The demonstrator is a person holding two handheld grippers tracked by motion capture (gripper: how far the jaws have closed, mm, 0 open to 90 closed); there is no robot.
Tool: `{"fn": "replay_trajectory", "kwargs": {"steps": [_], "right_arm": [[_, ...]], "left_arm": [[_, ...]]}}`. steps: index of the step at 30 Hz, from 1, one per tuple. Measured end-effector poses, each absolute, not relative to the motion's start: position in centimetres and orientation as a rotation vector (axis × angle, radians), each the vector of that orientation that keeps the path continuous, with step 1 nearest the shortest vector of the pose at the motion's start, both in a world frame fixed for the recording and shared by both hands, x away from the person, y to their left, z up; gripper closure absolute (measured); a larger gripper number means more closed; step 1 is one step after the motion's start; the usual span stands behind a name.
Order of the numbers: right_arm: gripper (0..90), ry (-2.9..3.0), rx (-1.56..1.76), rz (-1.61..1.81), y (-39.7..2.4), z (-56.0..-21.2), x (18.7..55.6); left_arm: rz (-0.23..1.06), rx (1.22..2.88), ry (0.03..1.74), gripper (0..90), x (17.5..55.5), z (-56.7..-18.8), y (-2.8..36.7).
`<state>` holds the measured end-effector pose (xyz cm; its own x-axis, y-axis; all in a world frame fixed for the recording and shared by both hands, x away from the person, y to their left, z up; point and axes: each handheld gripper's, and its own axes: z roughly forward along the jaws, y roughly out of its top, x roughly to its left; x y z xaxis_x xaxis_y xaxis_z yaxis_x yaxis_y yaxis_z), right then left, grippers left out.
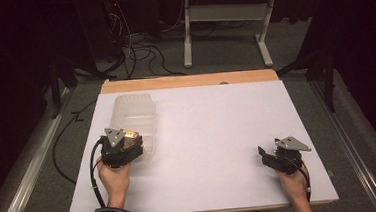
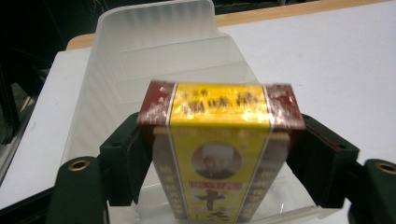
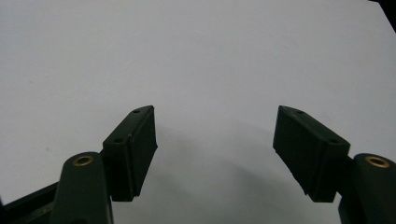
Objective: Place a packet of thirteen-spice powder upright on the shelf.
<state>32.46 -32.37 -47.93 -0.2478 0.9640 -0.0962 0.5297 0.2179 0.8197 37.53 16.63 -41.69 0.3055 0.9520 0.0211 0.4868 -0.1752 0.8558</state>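
A yellow and dark red box point(image 2: 219, 158) with printed characters stands upright in the near compartment of a clear plastic divided tray point(image 2: 154, 51). My left gripper point(image 2: 223, 123) has a black jaw on each side of the box, close to it but not pressing, so the gripper is open. From above, the box point(image 1: 131, 135) shows at the front of the left gripper point(image 1: 127, 143), at the near end of the tray point(image 1: 135, 107). My right gripper point(image 1: 265, 155) rests at the table's right front, and its jaws point(image 3: 214, 112) stand open with only white tabletop between them.
The white board point(image 1: 217, 124) covers the wooden table. The tray's farther compartments hold nothing. Beyond the table's far edge, cables point(image 1: 139, 49) lie on the grey floor, and a white frame leg point(image 1: 187, 31) stands there.
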Motion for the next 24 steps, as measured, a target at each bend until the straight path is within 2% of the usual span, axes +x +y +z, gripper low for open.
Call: {"fn": "replay_trajectory", "kwargs": {"steps": [24], "right_arm": [[30.6,1.876,1.377,0.897,-32.4,-47.9,32.4]], "left_arm": [[0.790,1.757,1.237,22.2,36.9,-39.3,16.5]]}}
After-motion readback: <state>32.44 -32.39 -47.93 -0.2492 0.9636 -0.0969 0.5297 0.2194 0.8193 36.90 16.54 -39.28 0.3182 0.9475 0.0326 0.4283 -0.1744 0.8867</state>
